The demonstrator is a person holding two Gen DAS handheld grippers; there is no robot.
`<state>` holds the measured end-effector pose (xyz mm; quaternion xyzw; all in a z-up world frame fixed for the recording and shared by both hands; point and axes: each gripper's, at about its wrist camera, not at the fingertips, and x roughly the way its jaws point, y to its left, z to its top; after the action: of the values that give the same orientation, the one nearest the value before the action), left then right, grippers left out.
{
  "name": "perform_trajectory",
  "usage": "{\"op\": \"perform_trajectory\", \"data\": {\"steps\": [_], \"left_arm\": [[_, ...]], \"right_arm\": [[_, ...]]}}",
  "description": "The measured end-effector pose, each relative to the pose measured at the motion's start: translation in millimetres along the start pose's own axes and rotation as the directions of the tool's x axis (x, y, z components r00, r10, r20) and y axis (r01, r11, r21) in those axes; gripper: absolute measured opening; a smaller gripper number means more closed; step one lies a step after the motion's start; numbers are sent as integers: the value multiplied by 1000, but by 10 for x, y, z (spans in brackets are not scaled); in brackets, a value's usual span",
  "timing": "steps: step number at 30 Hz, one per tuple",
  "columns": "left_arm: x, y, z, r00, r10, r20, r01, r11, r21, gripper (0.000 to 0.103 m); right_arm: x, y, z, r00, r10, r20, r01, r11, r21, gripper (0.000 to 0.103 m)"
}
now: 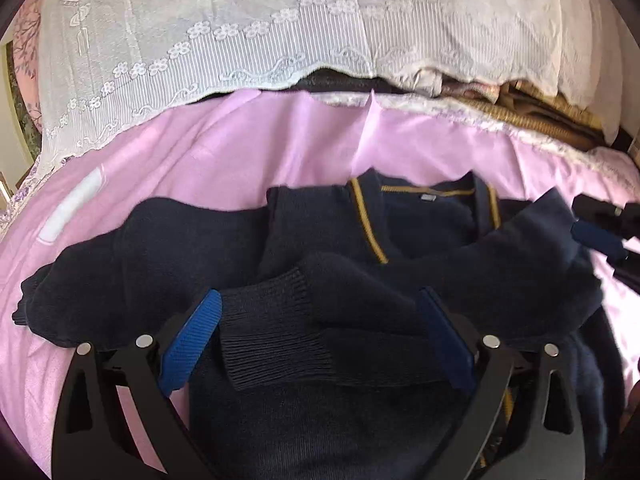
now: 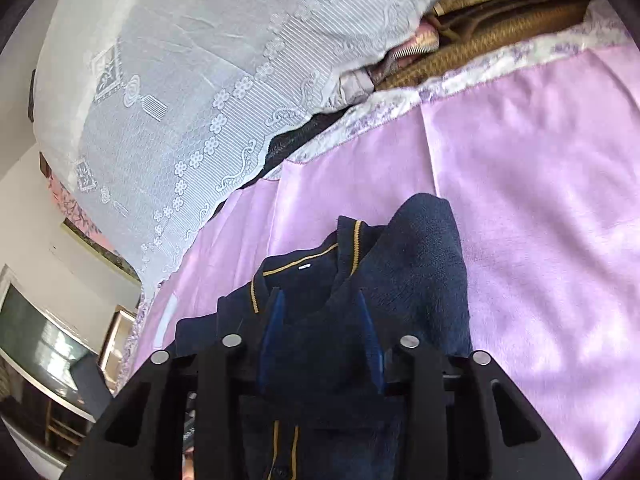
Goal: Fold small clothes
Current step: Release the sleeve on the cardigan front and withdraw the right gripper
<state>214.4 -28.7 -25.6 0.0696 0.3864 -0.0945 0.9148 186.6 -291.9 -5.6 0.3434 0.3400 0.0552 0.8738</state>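
Left wrist view: navy cardigan (image 1: 344, 240) lying on the pink bedspread (image 1: 200, 152), roughly mid-bed, collar with mustard trim toward the far edge under the lace curtain (image 1: 200, 40). Long axis collar-to-hem, running from the far edge back toward the camera; one sleeve stretched out toward the left edge, the other folded across the chest with its ribbed cuff (image 1: 272, 332) on top. Left gripper (image 1: 316, 312) spread wide, blue pads either side of that cuff, not pressing it: released. Right gripper (image 1: 600, 236) visible at the right edge, near the shoulder. Likely trouble here: loose cuff sliding back off the chest if brushed while pulling away, undoing the sleeve fold; knit snagging on a pad.

Right wrist view: same cardigan (image 2: 320, 280) seen from its right side, collar again toward the curtain (image 2: 180, 120), a bunched shoulder (image 2: 424, 264) humped up over the bedspread (image 2: 540, 200). Right gripper (image 2: 320, 320) partly open, knit between the pads; gripping or merely straddling, cannot tell. Risk: thick bunch pinched unevenly, dragging the whole garment askew toward the right edge, or the hump left as a lumpy, crooked fold.
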Motion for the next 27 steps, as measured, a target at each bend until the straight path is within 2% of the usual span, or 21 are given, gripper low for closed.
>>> {"op": "perform_trajectory", "data": {"steps": [1, 3, 4, 5, 6, 10, 13, 15, 17, 20, 21, 23, 24, 25, 27], "left_arm": [[115, -10, -16, 999, 10, -38, -10, 1000, 6, 95], [188, -19, -19, 998, 23, -60, -22, 1000, 13, 99], [180, -23, -15, 998, 23, -56, -22, 1000, 17, 99], [181, -35, -17, 998, 26, -55, -24, 999, 23, 99], [180, -53, -24, 998, 36, -54, -35, 999, 33, 99], [18, -152, -51, 998, 60, -14, -59, 996, 73, 98], [-248, -327, 8, 999, -9, 31, 6, 997, 79, 98], [-391, -580, 84, 995, -95, 35, 90, 990, 110, 98], [-451, -960, 145, 990, -137, 29, 128, 971, 200, 98], [-342, -1508, 147, 996, -70, 55, 48, 943, 329, 98], [-237, -1625, 128, 998, -48, 37, 32, 938, 345, 98], [46, -1755, 89, 998, -23, -54, 39, 941, 337, 99], [119, -1772, 67, 997, -29, -69, 49, 948, 314, 99], [112, -1773, 64, 997, -41, -59, 56, 954, 293, 98], [84, -1841, 57, 998, -42, -55, 58, 948, 314, 97]], "right_arm": [[84, -73, 36, 999, -43, -13, 43, 999, -4, 26], [191, -325, 92, 978, -204, -36, 204, 979, -17, 8], [212, -508, 73, 983, -171, -64, 174, 984, 32, 0], [181, -659, 39, 992, -107, -70, 112, 990, 84, 0], [155, -680, 54, 992, -96, -80, 103, 990, 91, 0], [14, -476, -3, 979, -200, -28, 200, 980, 2, 0], [-191, -304, 145, 967, -247, 68, 251, 966, -65, 3], [-192, -210, 226, 957, -280, 77, 289, 946, -150, 5], [-118, -236, 311, 954, -296, 53, 301, 936, -184, 5], [97, -406, 406, 958, -284, -35, 270, 938, -217, 5], [163, -486, 416, 949, -311, -50, 291, 927, -236, 5], [254, -659, 389, 912, -409, -28, 386, 880, -277, 2], [284, -738, 403, 909, -416, -14, 396, 874, -281, 4], [303, -796, 437, 910, -414, -23, 393, 880, -267, 0], [257, -856, 500, 926, -376, -32, 360, 905, -226, 0]]}}
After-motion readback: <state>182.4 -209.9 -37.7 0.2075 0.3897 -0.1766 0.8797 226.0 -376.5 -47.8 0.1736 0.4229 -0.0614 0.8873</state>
